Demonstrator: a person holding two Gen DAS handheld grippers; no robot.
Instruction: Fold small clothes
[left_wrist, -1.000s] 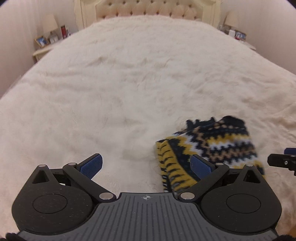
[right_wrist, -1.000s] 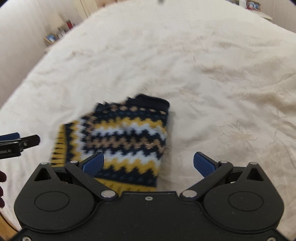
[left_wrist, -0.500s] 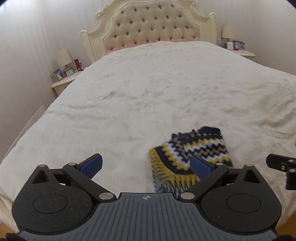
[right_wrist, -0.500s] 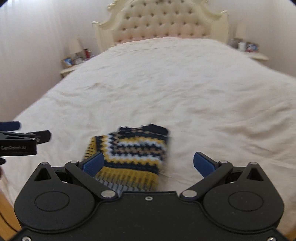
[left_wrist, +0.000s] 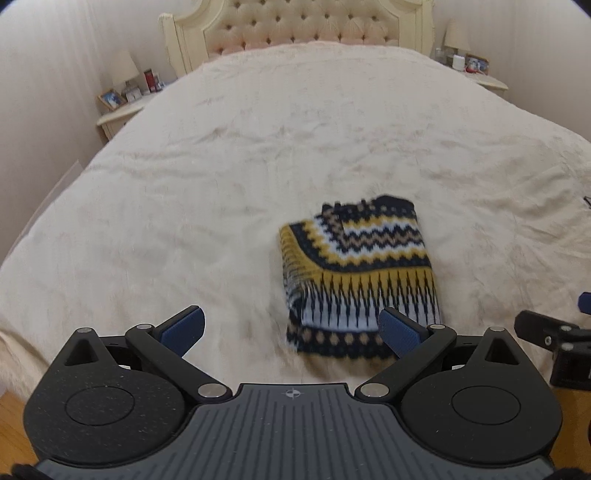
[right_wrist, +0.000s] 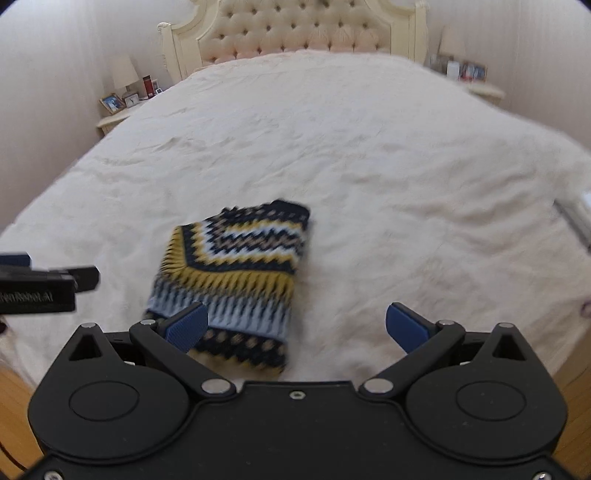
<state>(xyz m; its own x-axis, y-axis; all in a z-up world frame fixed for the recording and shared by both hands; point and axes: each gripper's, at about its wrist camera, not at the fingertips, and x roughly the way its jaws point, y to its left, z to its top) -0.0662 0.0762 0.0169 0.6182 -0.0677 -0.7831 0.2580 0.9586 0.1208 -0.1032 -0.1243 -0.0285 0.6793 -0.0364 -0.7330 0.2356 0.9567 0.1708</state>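
Left wrist view: folded sweater (left_wrist: 360, 280) flat on bed (left_wrist: 221, 184), long axis toward headboard (left_wrist: 299, 26), both grippers' fingers (left_wrist: 183, 328) wide apart, empty.

A wide bed under a cream plush bedspread (left_wrist: 258, 155) fills most of the frame. At top centre stands a cream button-tufted headboard (left_wrist: 295, 26). A pale bedside table (left_wrist: 118, 114) at upper left carries a white-shaded lamp (left_wrist: 123, 68), a framed photo (left_wrist: 109, 99) and a red canister (left_wrist: 149, 78). Another pale nightstand (left_wrist: 487, 79) sits at upper right.
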